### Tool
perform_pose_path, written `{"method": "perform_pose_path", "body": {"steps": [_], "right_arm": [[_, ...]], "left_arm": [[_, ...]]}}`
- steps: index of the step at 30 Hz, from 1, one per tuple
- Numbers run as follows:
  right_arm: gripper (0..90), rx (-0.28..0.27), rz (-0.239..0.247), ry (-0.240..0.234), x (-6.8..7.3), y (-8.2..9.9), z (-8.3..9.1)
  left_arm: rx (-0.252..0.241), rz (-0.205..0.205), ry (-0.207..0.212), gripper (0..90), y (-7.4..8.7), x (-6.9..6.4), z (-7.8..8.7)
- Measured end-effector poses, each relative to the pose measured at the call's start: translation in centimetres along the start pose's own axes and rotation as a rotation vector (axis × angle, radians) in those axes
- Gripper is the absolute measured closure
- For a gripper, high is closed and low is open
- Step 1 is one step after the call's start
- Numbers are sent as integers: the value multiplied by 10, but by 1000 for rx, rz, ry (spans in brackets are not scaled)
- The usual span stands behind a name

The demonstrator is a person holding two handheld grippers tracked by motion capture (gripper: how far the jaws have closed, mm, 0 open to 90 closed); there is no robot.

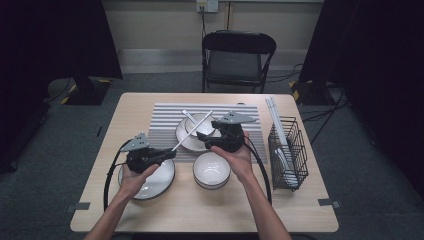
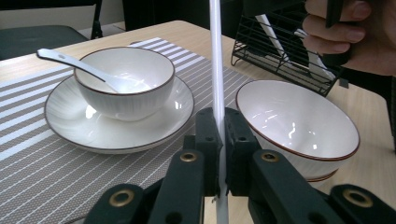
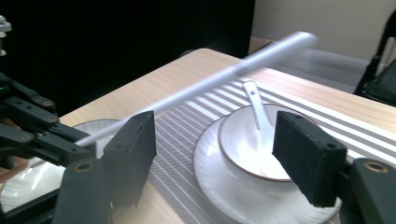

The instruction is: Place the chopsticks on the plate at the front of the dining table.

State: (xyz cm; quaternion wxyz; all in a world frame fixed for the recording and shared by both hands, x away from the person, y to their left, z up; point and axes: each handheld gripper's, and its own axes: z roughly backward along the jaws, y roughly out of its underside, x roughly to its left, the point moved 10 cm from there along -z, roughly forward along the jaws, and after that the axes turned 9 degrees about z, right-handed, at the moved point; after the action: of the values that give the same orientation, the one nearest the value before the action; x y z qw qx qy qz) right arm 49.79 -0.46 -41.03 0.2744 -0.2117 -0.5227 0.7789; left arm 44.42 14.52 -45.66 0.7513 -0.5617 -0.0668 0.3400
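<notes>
Left gripper (image 1: 167,153) clamps 1 white chopstick (image 1: 192,131) near its lower end, angled up over the striped mat (image 1: 165,120). Right gripper (image 3: 217,149) gapes slack beside it (likely just handed over), above the spoon bowl (image 3: 250,140).

So the chopstick (image 1: 192,131) is plain white, same as the spoon (image 2: 70,61). Bowls (image 2: 299,128) are glossy white with a thin reddish-brown rim, plates (image 1: 150,184) too. The placemat (image 1: 170,117) has grey and white stripes, the table (image 1: 200,210) is light wood, and the wire rack (image 1: 290,150) is black. Both grippers (image 1: 150,156) are black with grey top plates.
</notes>
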Motion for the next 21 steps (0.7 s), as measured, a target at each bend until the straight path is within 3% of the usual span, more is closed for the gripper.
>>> {"method": "perform_pose_path", "body": {"steps": [10,21], "right_arm": [[305,75,-29,49,-19,25,2],[337,103,-39,74,-29,37,1]], "left_arm": [[12,21,-20,863,2,7,1],[-1,32,-37,863,2,17,8]]}}
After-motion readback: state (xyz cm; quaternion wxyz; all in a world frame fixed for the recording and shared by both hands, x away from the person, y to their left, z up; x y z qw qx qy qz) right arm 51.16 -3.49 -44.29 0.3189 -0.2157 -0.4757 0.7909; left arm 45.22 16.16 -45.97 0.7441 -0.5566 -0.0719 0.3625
